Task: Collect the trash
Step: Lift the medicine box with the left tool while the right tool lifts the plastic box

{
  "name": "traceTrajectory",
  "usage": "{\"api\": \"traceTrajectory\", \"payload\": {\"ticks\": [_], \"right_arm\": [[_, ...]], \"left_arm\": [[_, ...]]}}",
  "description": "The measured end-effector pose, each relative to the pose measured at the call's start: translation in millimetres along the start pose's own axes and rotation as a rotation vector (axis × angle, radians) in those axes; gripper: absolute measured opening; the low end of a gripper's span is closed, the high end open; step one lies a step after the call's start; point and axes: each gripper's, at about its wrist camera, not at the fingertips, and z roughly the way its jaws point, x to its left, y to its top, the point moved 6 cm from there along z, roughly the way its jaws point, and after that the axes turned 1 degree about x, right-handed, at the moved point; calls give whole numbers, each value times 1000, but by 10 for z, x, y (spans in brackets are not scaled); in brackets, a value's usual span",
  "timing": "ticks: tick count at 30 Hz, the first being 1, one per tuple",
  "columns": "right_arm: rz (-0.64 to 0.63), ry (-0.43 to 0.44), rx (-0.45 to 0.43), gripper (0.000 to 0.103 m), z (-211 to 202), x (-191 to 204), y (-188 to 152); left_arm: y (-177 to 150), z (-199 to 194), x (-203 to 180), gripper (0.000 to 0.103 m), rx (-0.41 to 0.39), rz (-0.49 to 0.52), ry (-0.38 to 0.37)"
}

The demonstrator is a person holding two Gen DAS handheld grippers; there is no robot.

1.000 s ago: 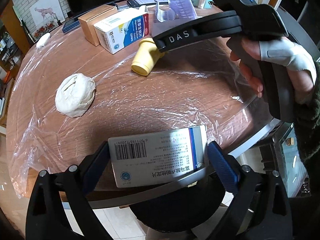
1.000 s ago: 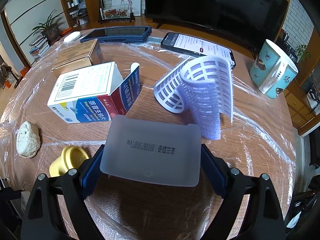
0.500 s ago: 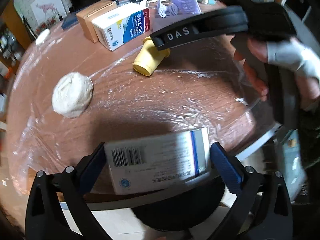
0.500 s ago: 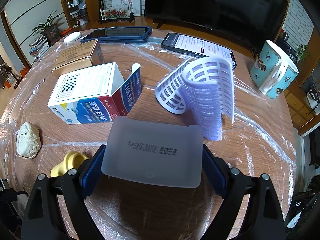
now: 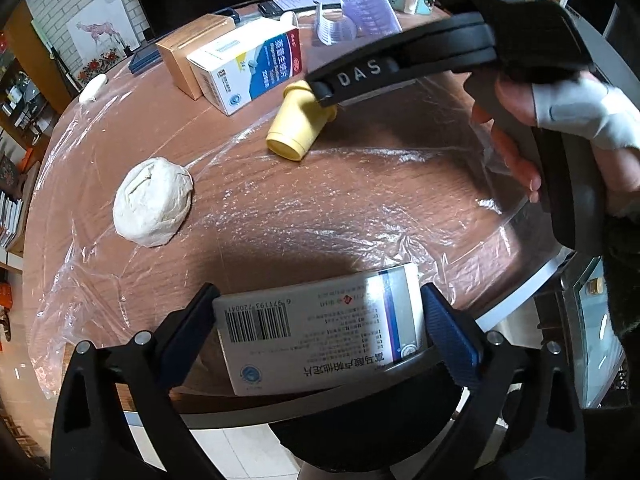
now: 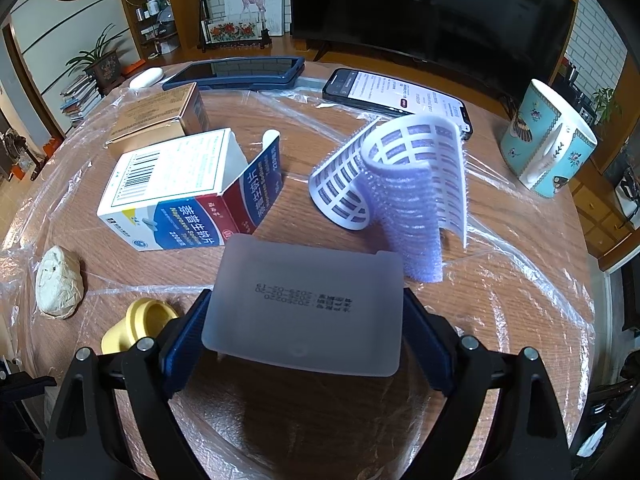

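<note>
The left gripper [image 5: 318, 338] clamps a flat white barcoded medicine box [image 5: 320, 334] over the near edge of the round wooden desk [image 5: 360, 200]. The right gripper [image 6: 304, 330], jaws just narrowed, holds a frosted translucent plastic lid [image 6: 304, 304] near the desk's middle.

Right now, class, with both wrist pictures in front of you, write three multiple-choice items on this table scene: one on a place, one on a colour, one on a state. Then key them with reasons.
1. Where does the mug stand?
A. far right of the table
B. beside the paper wad
C. on the phone

2. What colour is the bottle cap?
A. red
B. yellow
C. green

3. What state is the blue-and-white carton in?
A. sealed
B. crushed flat
C. end flap open

Key: 1 A, it sits apart at the right rim in the right wrist view. 2 B, it is pale yellow in both views. 3 C, its flap stands swung outward.
</note>
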Motion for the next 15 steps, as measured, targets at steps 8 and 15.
{"api": "traceTrajectory", "payload": {"ticks": [8, 15], "right_arm": [[5, 22, -14, 84, -34, -18, -33], [62, 59, -50, 83, -195, -105, -104]], "left_arm": [[77, -42, 210, 99, -31, -78, -25], [88, -99, 343, 99, -65, -123, -41]]}}
